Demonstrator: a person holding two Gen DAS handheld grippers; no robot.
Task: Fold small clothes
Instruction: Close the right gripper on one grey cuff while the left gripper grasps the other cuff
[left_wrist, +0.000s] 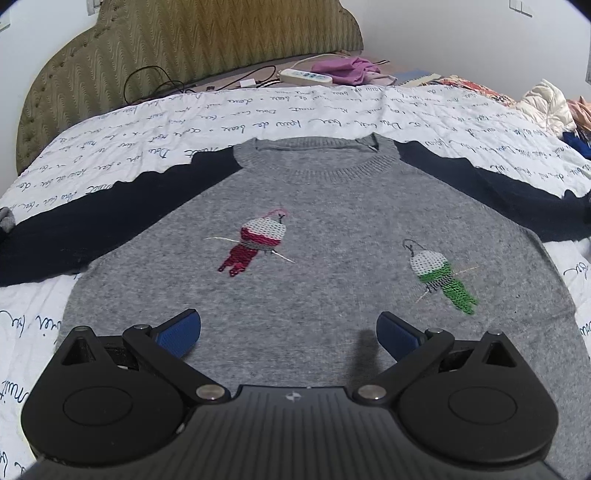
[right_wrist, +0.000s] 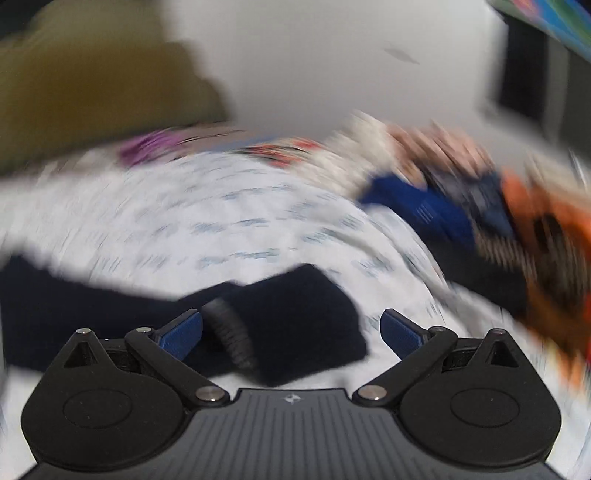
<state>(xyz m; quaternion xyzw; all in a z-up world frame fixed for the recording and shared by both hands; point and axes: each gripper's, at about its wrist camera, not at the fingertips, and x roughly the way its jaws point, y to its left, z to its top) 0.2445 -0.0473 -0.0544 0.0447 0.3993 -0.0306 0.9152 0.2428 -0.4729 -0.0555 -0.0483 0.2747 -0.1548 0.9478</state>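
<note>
Sweater (left_wrist: 314, 229) lies flat, front up, on the bed (left_wrist: 110, 136), sleeves spread. Left tongs (left_wrist: 288, 332) gape wide above its hem; right tongs (right_wrist: 291, 332) gape wide over a sleeve cuff (right_wrist: 232, 336). Advise pinching the cuff squarely, then folding inward without dragging the body.

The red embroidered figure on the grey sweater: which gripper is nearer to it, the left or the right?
Left. The left gripper hangs open over the sweater front, just below the red figure. The right gripper is open out over the dark sleeve end.
</note>
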